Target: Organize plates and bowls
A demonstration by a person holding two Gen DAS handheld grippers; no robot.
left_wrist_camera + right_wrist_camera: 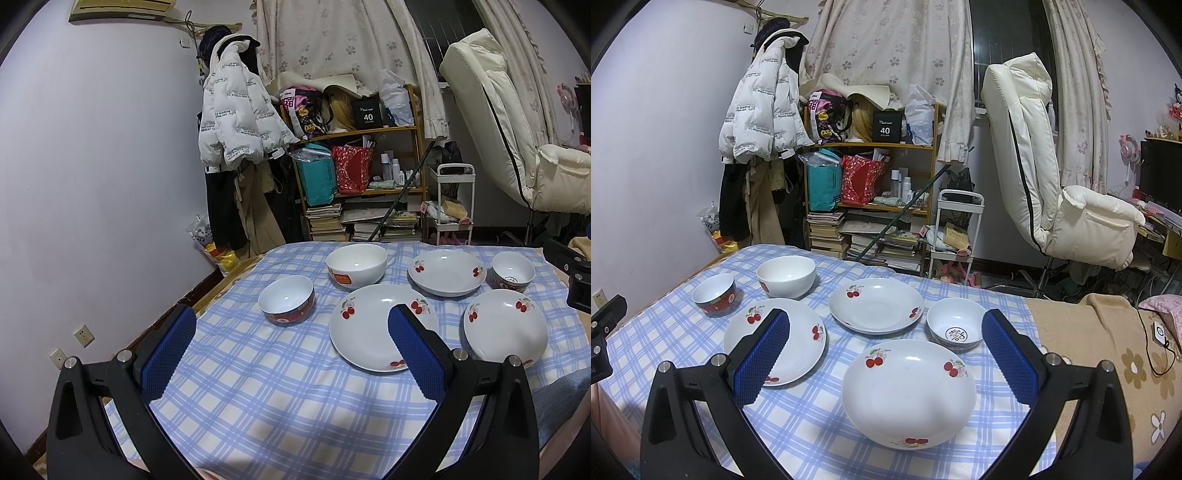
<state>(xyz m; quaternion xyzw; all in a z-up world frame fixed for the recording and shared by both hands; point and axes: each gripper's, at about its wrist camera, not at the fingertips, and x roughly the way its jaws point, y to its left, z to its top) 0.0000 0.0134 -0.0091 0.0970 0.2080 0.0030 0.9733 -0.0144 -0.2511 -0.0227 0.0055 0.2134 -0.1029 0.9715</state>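
Nothing looks sorted yet: three cherry plates (pixel 908 391) and three bowls (pixel 786 275) lie apart on the checked cloth (pixel 812 417), seemingly over a bed. Left gripper (pixel 291 354) and right gripper (pixel 886 354) hover wide open, empty, at its near edge

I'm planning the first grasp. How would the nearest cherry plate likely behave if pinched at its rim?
The nearest cherry plate looks like glazed ceramic, so probably rigid but slippery against the pads and breakable if dropped. It's wide and shallow, so held by one edge it would likely sag or pivot. It lies on the soft checked cloth, which might drag along if pushed.
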